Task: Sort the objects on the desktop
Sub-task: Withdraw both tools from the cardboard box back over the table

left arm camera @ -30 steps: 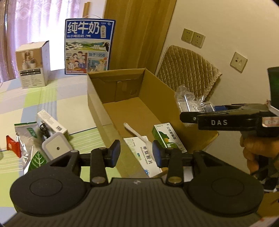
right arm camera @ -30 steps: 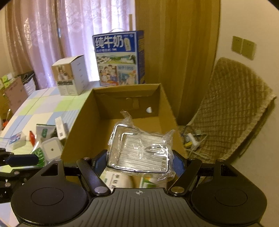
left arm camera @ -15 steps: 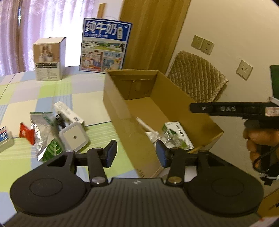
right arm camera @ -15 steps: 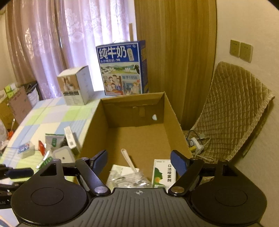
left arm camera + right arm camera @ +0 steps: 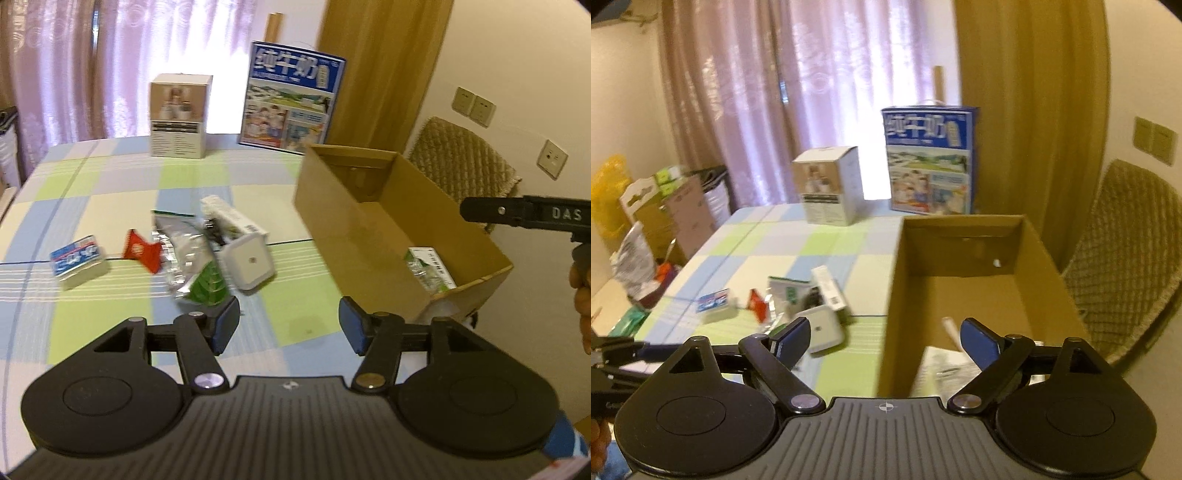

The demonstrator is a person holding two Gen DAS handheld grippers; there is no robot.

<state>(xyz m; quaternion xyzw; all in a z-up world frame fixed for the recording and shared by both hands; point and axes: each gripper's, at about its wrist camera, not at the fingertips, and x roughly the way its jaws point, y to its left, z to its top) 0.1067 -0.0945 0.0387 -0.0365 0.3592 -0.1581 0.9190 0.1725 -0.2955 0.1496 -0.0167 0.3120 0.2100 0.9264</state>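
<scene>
An open cardboard box (image 5: 332,206) (image 5: 960,236) stands on the table's right side; a green-and-white carton (image 5: 430,267) and white packets (image 5: 942,365) lie inside. A pile of loose items lies left of it: a white square device (image 5: 249,262) (image 5: 822,326), a foil pouch (image 5: 181,243), a red packet (image 5: 142,251), a long white box (image 5: 232,218) and a blue-white pack (image 5: 77,258) (image 5: 714,304). My left gripper (image 5: 288,328) is open and empty above the table in front of the pile. My right gripper (image 5: 884,338) is open and empty at the box's near left wall.
A blue milk carton case (image 5: 291,99) (image 5: 929,158) and a white product box (image 5: 181,114) (image 5: 831,195) stand at the table's far edge. A quilted chair (image 5: 1123,258) is right of the box. Boxes and bags (image 5: 665,214) stand on the floor at left.
My right gripper opened and dropped the plastic-wrapped metal rack into the box, then drew back and left. My left gripper swung left from the box toward the pile and opened wider.
</scene>
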